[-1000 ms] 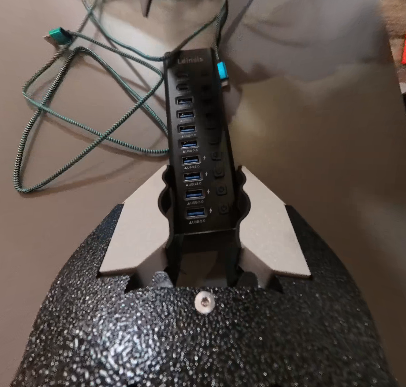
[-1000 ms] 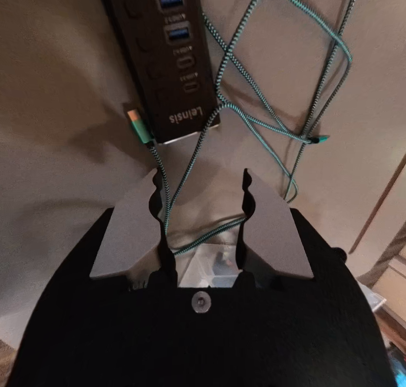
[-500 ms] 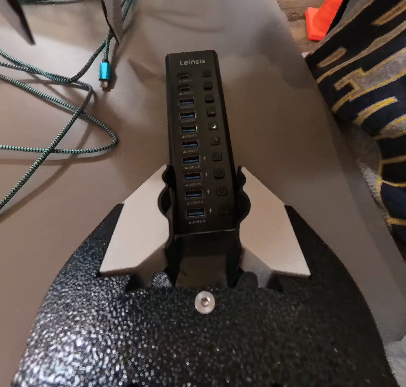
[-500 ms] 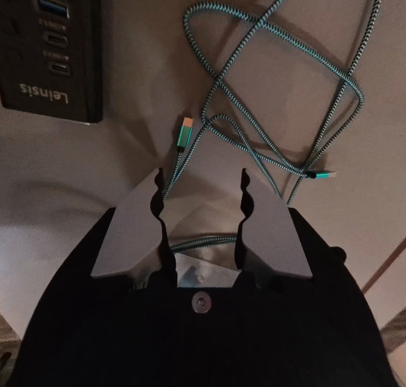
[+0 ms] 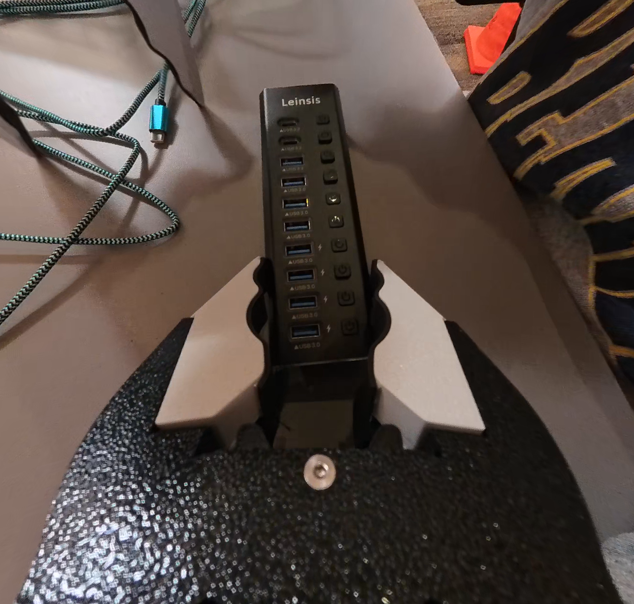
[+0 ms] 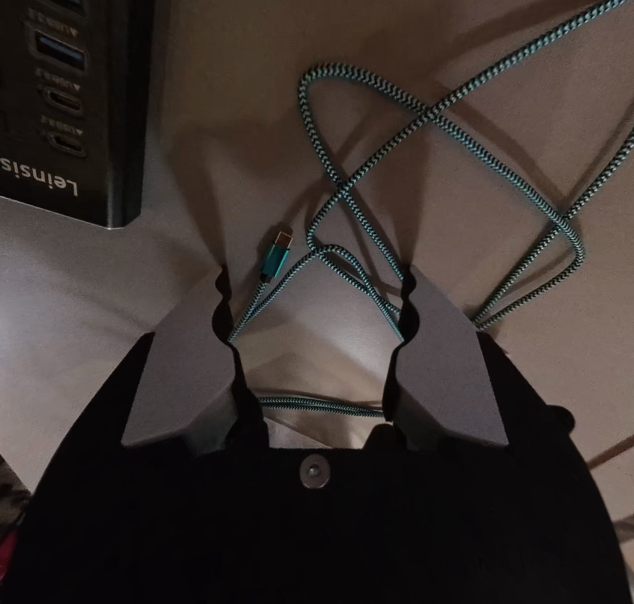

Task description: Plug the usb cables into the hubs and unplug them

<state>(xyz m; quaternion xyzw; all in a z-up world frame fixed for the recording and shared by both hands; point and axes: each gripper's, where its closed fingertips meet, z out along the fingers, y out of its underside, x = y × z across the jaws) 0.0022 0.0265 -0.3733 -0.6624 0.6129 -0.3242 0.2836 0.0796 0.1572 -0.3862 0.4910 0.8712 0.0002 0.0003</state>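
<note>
A long black USB hub [image 5: 308,210] with a row of ports and buttons lies on the beige table [image 5: 429,183]. My left gripper [image 5: 318,262] is shut on the hub's near end, one finger on each long side. No plug sits in any visible port. A teal braided cable [image 5: 103,183] lies looped to the hub's left, its teal connector [image 5: 158,121] free on the table. In the right wrist view my right gripper [image 6: 315,269] is open and empty just above that connector [image 6: 276,258], with cable loops [image 6: 429,114] beyond and between its fingers. The hub's far end [image 6: 68,100] shows at upper left.
My right gripper's grey fingers [image 5: 161,28] hang at the upper left of the left wrist view. A dark cloth with a gold pattern [image 5: 566,114] lies past the table's right edge. An orange cone-like object [image 5: 490,42] sits on the floor beyond.
The left gripper has swung the hub to the right, away from the cable, whose connector now lies apart from it. The right gripper has moved over that connector, still open.
</note>
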